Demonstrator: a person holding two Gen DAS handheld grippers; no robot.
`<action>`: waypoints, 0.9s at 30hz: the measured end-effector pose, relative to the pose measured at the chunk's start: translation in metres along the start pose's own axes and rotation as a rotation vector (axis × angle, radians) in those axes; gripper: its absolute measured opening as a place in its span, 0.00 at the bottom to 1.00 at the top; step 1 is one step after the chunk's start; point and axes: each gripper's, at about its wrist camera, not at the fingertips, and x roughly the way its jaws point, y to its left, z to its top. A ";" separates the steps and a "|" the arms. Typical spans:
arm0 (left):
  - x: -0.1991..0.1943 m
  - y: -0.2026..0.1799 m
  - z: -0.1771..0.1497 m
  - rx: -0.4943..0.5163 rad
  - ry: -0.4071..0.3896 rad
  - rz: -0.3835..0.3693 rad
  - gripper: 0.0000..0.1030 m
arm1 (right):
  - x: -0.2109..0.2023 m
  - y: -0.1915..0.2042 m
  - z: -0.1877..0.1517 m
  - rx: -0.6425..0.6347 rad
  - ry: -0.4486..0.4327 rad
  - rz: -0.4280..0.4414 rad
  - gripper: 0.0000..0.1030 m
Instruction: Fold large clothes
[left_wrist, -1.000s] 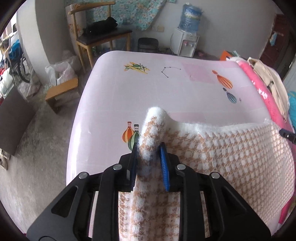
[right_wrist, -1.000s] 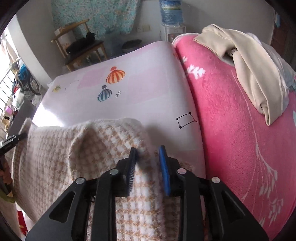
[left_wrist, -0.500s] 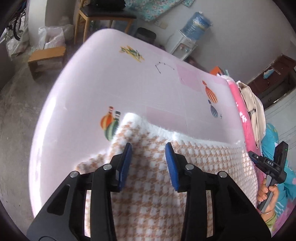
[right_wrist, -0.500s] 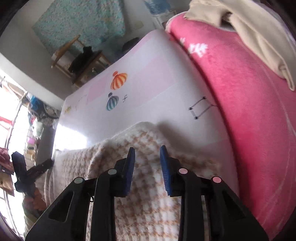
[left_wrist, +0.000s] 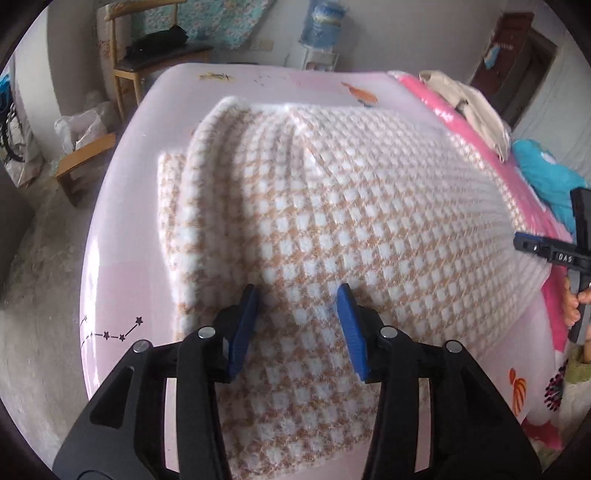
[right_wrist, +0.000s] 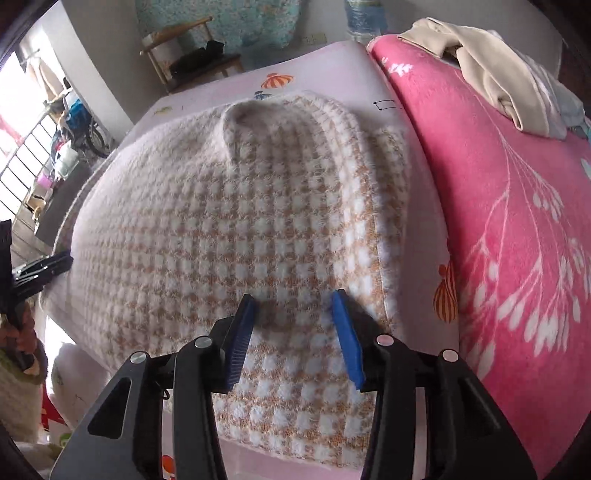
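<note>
A fluffy orange-and-white checked garment (left_wrist: 332, 206) lies folded over on the pale pink bed sheet (left_wrist: 122, 266); its far edge has two humps. In the left wrist view my left gripper (left_wrist: 298, 295) hovers over the near part of the garment, its jaws opening, nothing between the blue pads. The same garment (right_wrist: 240, 221) fills the right wrist view, where my right gripper (right_wrist: 291, 299) hangs over its near right part, jaws opening, nothing gripped. Each gripper's body shows at the edge of the other's view, held in a hand.
A pink blanket (right_wrist: 517, 221) with white plant prints covers the bed's right side, with beige clothes (right_wrist: 491, 62) piled on it. A wooden chair (left_wrist: 147, 62) with a black bag, a small stool (left_wrist: 85, 162) and a water dispenser (left_wrist: 321, 33) stand beyond the bed.
Both grippers let go of the garment's far edge and pulled back toward its near side. The garment now lies folded over, and the jaws stand wider.
</note>
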 end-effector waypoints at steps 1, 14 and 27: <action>-0.011 0.000 0.001 -0.010 -0.020 0.026 0.39 | -0.009 0.005 0.001 -0.013 -0.006 -0.038 0.41; -0.059 -0.029 -0.042 0.099 -0.164 0.093 0.44 | -0.037 0.062 -0.049 -0.211 -0.085 -0.215 0.51; -0.008 -0.095 -0.047 0.126 -0.069 0.050 0.48 | -0.009 0.132 -0.059 -0.207 -0.105 -0.074 0.54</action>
